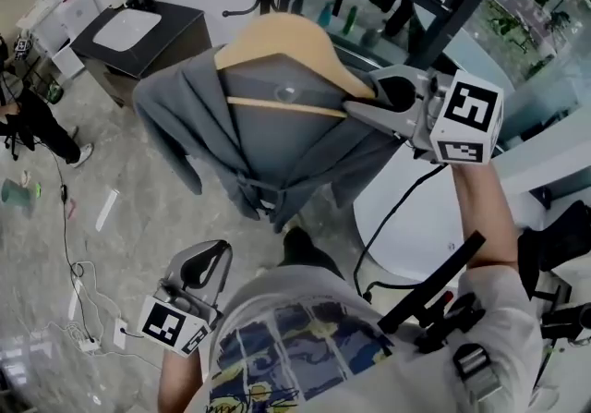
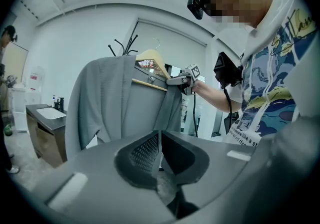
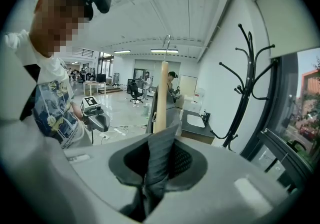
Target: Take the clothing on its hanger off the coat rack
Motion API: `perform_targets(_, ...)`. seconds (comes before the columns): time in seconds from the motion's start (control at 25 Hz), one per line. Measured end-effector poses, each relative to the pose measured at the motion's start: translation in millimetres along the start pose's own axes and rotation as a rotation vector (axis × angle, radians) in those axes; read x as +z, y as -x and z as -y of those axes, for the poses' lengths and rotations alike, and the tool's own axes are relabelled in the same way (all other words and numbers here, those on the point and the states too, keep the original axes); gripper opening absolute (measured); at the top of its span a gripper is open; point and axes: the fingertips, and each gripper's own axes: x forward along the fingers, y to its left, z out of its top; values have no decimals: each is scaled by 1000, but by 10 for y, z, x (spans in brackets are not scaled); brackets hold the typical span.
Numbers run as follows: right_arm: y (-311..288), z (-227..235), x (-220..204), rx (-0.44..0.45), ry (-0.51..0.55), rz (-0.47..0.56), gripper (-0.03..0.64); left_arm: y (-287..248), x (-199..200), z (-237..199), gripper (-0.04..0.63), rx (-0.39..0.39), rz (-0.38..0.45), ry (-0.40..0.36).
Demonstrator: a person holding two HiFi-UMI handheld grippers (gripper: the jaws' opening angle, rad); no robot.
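A grey garment (image 1: pixel 268 148) hangs on a wooden hanger (image 1: pixel 286 37) in the middle of the head view. My right gripper (image 1: pixel 362 106) is shut on the garment at the hanger's right shoulder, with grey cloth pinched between its jaws (image 3: pixel 161 140). The hanger's wooden edge (image 3: pixel 160 97) rises just beyond them. The black coat rack (image 3: pixel 245 77) stands apart to the right, and the hanger's metal hook (image 3: pixel 167 42) is off it. My left gripper (image 1: pixel 218 256) is low by my torso, shut on nothing (image 2: pixel 160 140). From there the garment (image 2: pixel 115 102) shows in front of the rack's tips (image 2: pixel 125 46).
A dark cabinet with a white sink (image 1: pixel 129 32) stands at the back left. Cables and a power strip (image 1: pixel 83 309) lie on the grey floor. A person (image 1: pixel 37 125) stands at the far left. A white round surface (image 1: pixel 416 236) and a glass wall are on the right.
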Motion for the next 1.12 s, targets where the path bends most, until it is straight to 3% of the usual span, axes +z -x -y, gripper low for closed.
perform_targets(0.64,121,-855,9,51,17,10,49,117,-94,241,21,-37,0,2)
perform_targets(1.12,-149,-1051,113,84,28,-32,49,282,-55,36,21,-22,14,3)
